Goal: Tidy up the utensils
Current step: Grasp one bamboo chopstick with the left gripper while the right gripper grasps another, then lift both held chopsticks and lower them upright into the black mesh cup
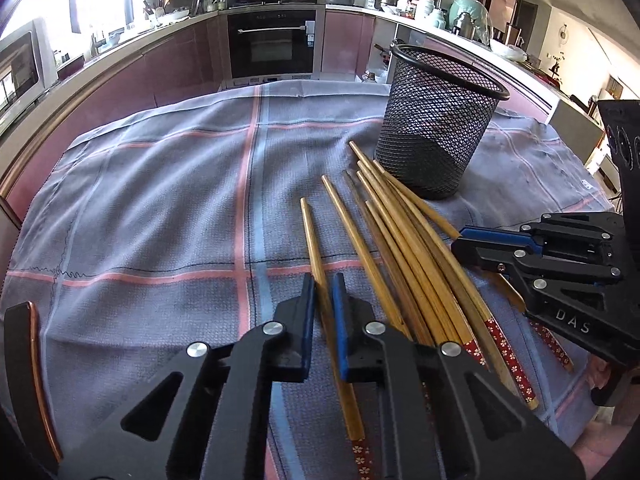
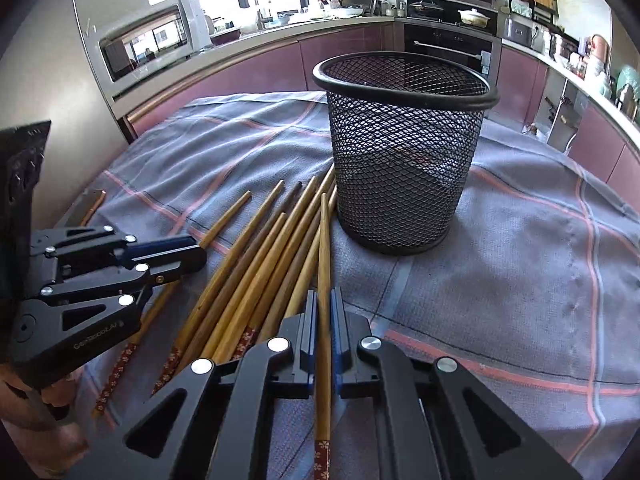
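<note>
Several bamboo chopsticks [image 1: 404, 248] with red flowered ends lie in a loose pile on the checked cloth [image 1: 160, 200], just in front of an empty black mesh holder [image 1: 436, 128]. My left gripper [image 1: 323, 296] is shut on the leftmost chopstick [image 1: 314, 240], low at the cloth. My right gripper [image 2: 324, 312] is shut on one chopstick [image 2: 324, 248] at the pile's right edge, its tip pointing at the holder [image 2: 404, 152]. Each gripper shows in the other's view, the right one [image 1: 472, 240] and the left one [image 2: 192, 252].
The cloth [image 2: 520, 280] covers a table in a kitchen. A dark curved object [image 1: 28, 372] lies at the table's left edge. Maroon cabinets, an oven [image 1: 272, 44] and a microwave [image 2: 148, 40] stand beyond the table.
</note>
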Demonstrator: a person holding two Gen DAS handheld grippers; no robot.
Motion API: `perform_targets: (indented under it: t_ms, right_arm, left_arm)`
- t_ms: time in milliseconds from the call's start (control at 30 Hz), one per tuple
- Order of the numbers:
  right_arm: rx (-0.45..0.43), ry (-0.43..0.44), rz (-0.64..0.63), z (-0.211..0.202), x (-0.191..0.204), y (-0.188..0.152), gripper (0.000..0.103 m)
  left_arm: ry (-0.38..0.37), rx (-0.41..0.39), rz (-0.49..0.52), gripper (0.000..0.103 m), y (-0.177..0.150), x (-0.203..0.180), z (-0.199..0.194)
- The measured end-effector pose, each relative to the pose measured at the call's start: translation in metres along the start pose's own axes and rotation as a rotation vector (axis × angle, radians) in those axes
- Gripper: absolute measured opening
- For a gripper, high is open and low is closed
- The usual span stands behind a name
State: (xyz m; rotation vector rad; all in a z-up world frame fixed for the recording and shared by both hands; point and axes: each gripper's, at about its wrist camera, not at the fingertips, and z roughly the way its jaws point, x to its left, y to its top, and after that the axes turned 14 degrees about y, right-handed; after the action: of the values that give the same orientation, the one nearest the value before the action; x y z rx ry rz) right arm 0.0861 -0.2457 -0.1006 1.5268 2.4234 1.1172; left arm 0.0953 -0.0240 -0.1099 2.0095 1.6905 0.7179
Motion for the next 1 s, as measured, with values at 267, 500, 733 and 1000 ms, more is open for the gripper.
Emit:
perform_targets:
  t_ms: [267,500,733,1000]
  right_arm:
    - [-0.072,0.074,-0.011,-0.027,0.005,0.0,0.005]
    - [-0.201,0.122,-0.059,-0.071,0.016,0.011,0.005]
    - [-0.332,0.124,-0.087,-0.107,0.022,0.033,0.005]
    - [-0.421,0.116,-0.106,-0.13,0.019,0.059,0.005]
  left_arm:
    - [-0.028,-0.004,-0.047,0.007,-0.002,0.011,-0.009]
    - [-0.108,-0.049,-0.093,0.007,0.007,0.032,-0.037]
    - [-0.217,-0.169,-0.118,0.007,0.028,0.048,-0.085]
    - [-0.309,-0.323,-0.153,0.007,0.063,0.061,-0.139]
